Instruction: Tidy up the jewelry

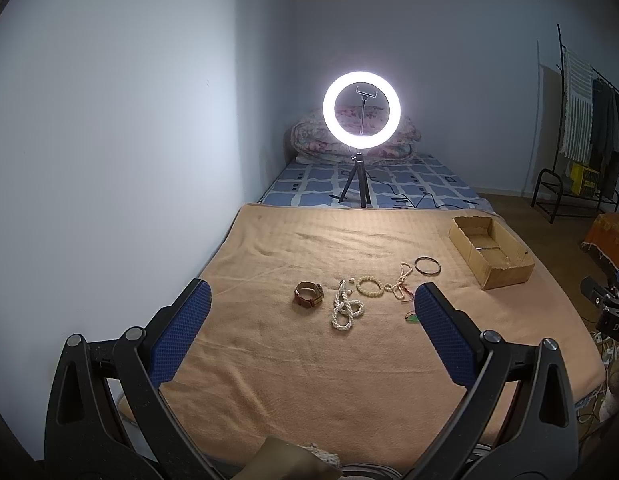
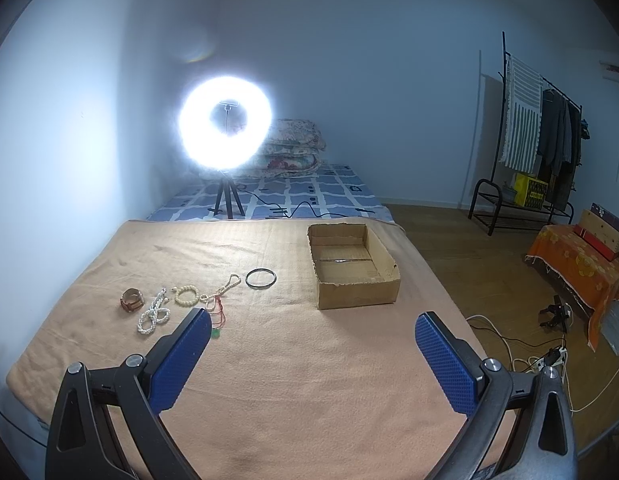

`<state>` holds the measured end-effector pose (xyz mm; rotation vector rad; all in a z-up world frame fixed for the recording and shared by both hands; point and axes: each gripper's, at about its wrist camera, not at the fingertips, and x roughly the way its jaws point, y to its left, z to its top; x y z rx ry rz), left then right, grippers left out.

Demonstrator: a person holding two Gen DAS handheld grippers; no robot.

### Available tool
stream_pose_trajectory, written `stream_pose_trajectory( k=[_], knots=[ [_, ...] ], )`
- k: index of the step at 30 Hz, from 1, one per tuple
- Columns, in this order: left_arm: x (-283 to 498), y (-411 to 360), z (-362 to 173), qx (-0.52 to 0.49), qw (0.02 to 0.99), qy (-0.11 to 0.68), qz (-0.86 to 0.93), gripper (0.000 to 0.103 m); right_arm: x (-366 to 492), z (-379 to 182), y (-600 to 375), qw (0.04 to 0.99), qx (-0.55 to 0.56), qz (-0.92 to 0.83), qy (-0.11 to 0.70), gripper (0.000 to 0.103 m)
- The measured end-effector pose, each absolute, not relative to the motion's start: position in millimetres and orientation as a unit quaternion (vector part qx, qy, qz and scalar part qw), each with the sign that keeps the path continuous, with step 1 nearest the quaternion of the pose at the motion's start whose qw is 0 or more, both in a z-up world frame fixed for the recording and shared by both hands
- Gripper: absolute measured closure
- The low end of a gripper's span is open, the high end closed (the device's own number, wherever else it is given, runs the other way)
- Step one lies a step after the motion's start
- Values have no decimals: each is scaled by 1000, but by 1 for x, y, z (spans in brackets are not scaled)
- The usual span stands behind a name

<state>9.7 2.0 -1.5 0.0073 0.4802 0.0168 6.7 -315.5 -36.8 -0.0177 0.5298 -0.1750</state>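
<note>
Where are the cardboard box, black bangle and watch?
cardboard box (image 2: pixel 359 294), right wrist view, near outer wall.
black bangle (image 2: pixel 248 280), right wrist view, left rim.
watch (image 1: pixel 308 295), left wrist view, brown strap.

A lit ring light (image 1: pixel 362 110) is standing on a tripod; folded quilts (image 2: pixel 293 144) are lying behind it. Clothes are hanging on a rack (image 2: pixel 549 136) at right.

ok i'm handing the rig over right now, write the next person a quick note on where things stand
Left tongs and right tongs both open, holding nothing, above the peach blanket.
Cardboard box sits at the right of the blanket; nothing clearly in it.
All jewelry lies loose left of the box: brown watch, pearl necklace, bead bracelet, beaded string, dark bangle, green pendant.
Done: nothing yet.
Left: probably move every piece into the box.
</note>
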Motion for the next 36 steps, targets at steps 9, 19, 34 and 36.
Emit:
stream_pose_trajectory(
  k=[9,19,34,36],
  knots=[
    [8,1,0,3,972,236,8,0,7,-38,-315,961,-7,-85,262,0],
    [7,-2,2,3,972,235,8,0,7,-37,-316,961,-7,-86,262,0],
    [6,-2,0,1,972,235,8,0,7,-38,-314,961,-4,-85,263,0],
    [6,-4,0,3,972,235,8,0,8,-38,-312,961,-4,-86,264,0]
  ],
)
